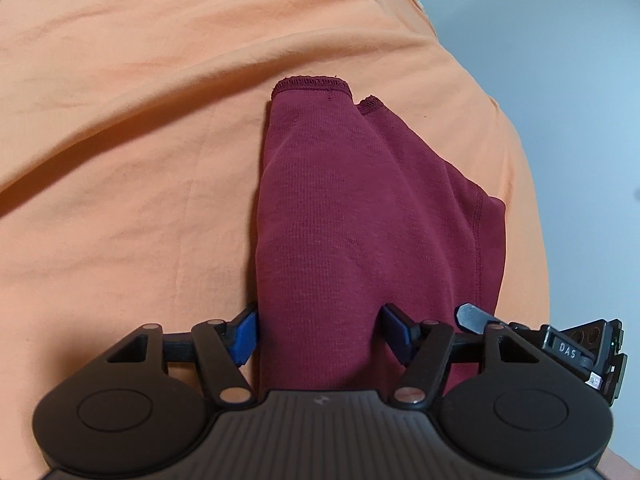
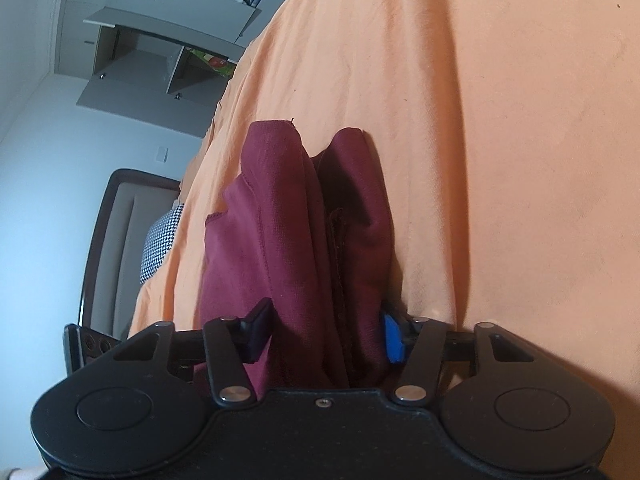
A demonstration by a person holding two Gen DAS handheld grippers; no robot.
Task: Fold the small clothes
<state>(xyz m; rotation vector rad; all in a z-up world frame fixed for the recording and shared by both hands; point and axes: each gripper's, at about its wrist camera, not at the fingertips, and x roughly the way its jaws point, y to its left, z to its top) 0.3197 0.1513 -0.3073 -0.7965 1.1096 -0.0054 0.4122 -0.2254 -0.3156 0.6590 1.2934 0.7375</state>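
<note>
a: what's in front of me on the left?

b: the left gripper (image 1: 324, 334) has its blue pads (image 1: 245, 336) set apart, one on each side of a thick bunch of the maroon garment (image 1: 340, 216). they touch or nearly touch the cloth, but i can't tell if they really pinch it.

a: and the fabric itself?

b: fine waffle-like knit, matte, with stitched seams and an overlocked hem (image 1: 310, 82) at the far end. it runs away from me in a long, rounded fold over the orange sheet (image 1: 120, 100), which is smooth cotton with soft creases.

a: right side?

b: the right gripper (image 2: 326, 332) straddles the same maroon garment (image 2: 296, 216), here gathered into two upright humps with a dark gap between. the fingers (image 2: 392, 338) stand apart with cloth filling the space; again i can't tell whether they squeeze it.

a: anything else?

b: the sheet (image 2: 480, 120) covers a bed; past its edge i see a checked pillow (image 2: 160, 236), a dark-framed headboard (image 2: 108, 216) and grey shelving (image 2: 160, 60).
</note>
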